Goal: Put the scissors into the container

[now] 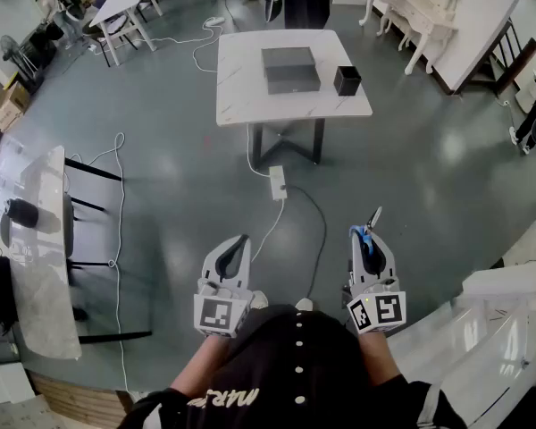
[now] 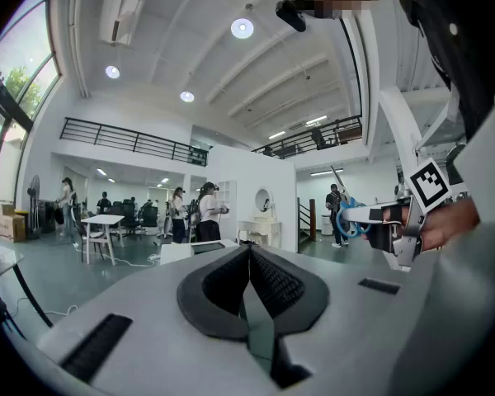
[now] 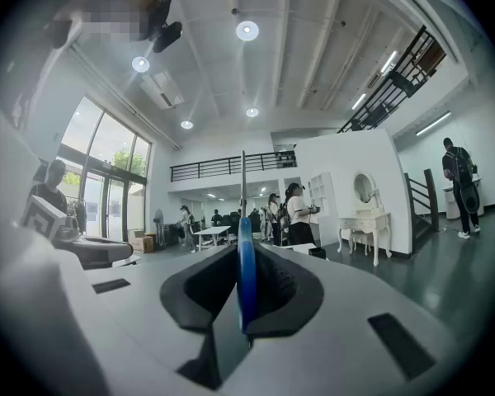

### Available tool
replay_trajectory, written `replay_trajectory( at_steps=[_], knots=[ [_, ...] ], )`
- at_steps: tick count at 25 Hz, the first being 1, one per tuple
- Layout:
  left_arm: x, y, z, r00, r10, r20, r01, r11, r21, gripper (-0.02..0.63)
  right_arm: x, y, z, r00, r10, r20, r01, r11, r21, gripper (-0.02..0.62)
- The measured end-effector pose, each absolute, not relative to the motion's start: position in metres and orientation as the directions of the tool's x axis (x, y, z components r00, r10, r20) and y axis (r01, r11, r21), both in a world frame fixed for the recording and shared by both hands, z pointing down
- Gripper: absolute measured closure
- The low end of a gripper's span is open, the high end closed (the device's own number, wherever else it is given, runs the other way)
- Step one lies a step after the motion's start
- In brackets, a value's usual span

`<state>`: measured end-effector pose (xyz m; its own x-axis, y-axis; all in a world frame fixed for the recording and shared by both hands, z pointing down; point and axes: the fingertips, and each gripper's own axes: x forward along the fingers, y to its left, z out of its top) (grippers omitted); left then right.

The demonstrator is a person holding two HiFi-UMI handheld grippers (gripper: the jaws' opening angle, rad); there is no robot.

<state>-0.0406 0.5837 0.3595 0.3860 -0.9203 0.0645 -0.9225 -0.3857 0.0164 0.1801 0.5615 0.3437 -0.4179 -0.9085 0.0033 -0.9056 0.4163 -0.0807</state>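
Observation:
Blue-handled scissors (image 1: 372,224) stand upright in my right gripper (image 1: 362,234), whose jaws are shut on the handle. In the right gripper view the blue handle (image 3: 245,277) is pinched between the pads and the blade (image 3: 242,180) points up. My left gripper (image 1: 240,241) is held beside it, shut and empty (image 2: 249,251). The left gripper view shows the scissors (image 2: 347,218) off to its right. A small black container (image 1: 347,80) stands on the right part of a white table (image 1: 241,88) far ahead across the floor, well away from both grippers.
A dark grey box (image 1: 290,70) lies mid-table beside the container. A power strip (image 1: 277,181) and cables trail on the floor between me and the table. A glass-topped table (image 1: 40,239) stands at left and a white railing (image 1: 509,311) at right. People stand in the background.

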Motion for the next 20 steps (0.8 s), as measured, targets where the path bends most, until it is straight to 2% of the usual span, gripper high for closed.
replay_trajectory(
  at_steps=[20],
  knots=[
    [-0.096, 0.574, 0.363, 0.428, -0.903, 0.043, -0.904, -0.426, 0.04, 0.578, 0.122, 0.557, 0.352, -0.392, -0.92, -0.016, -0.916, 0.392, -0.083, 0.531]
  ],
)
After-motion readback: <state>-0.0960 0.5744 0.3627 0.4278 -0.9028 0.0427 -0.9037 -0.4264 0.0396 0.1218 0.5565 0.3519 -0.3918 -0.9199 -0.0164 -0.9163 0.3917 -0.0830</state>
